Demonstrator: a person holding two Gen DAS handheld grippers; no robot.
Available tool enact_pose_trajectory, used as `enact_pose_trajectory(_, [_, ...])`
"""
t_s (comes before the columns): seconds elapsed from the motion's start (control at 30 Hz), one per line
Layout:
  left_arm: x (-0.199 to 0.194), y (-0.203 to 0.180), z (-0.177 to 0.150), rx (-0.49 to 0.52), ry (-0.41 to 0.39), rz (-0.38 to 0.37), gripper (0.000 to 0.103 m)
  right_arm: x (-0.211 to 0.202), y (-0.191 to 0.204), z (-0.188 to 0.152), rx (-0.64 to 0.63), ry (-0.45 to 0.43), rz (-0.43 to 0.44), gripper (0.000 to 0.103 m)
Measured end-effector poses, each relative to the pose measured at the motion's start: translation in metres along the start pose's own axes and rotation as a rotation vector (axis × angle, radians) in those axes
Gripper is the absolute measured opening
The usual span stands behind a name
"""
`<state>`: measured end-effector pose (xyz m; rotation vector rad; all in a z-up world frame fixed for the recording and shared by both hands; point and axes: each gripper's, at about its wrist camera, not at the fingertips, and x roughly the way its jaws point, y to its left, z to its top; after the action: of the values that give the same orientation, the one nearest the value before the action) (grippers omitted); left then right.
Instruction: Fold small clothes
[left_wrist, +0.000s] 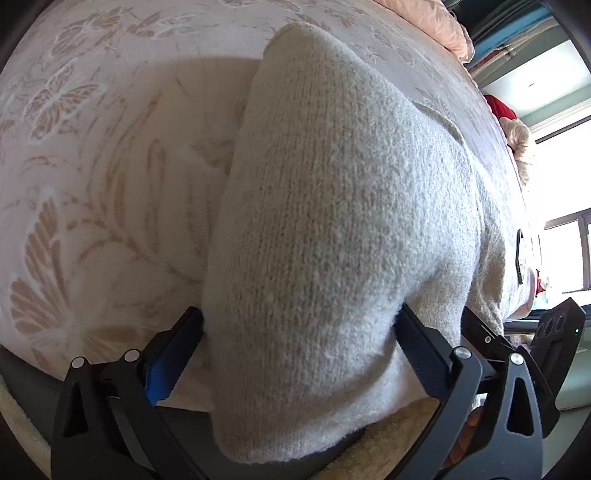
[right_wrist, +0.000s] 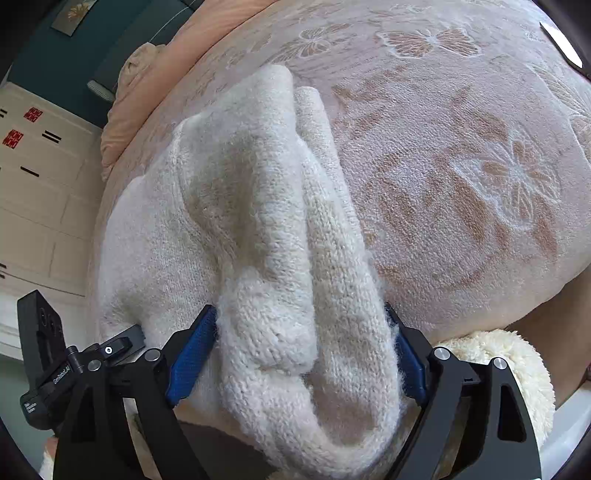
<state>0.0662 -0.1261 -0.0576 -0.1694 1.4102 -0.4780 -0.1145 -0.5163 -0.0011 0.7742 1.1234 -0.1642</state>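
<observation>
A cream knitted sweater (left_wrist: 332, 206) lies on a pink bed cover with butterfly patterns (left_wrist: 92, 147). My left gripper (left_wrist: 301, 325) has its jaws wide apart around a thick fold of the sweater that fills the gap and hangs over the bed edge. My right gripper (right_wrist: 301, 332) likewise holds a bunched fold of the same sweater (right_wrist: 266, 236) between its blue-padded fingers (right_wrist: 192, 350). The other gripper shows at the right edge of the left wrist view (left_wrist: 554, 339) and at the left edge of the right wrist view (right_wrist: 48, 350).
The bed cover (right_wrist: 461, 184) stretches away behind the sweater. A peach pillow (right_wrist: 147, 85) lies at the head of the bed. A fluffy cream item (right_wrist: 517, 369) sits below the bed edge. White cabinets (right_wrist: 37, 203) stand to the left; a bright window (left_wrist: 565, 251) is right.
</observation>
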Motion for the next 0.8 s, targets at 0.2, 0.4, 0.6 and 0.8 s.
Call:
enact_pose_trajectory(0.2, [-0.010,-0.029,0.000,0.098,0.000,0.041,0.070,0.000,0.006,0.003,-0.006,0.007,0.041,0.049])
enact_pose_trajectory(0.4, [-0.058,-0.048,0.001,0.197,-0.047,0.016,0.040,-0.041,0.037,-0.003,-0.035,-0.083,0.072,0.035])
enact_pose_trajectory(0.6, [-0.120,-0.082,0.003,0.328,-0.166,0.019,0.037,-0.106,0.083,-0.003,-0.120,-0.215,0.118,0.034])
enact_pose_trajectory(0.8, [-0.170,-0.101,0.003,0.397,-0.263,-0.022,0.035,-0.158,0.118,-0.002,-0.191,-0.338,0.129,0.034])
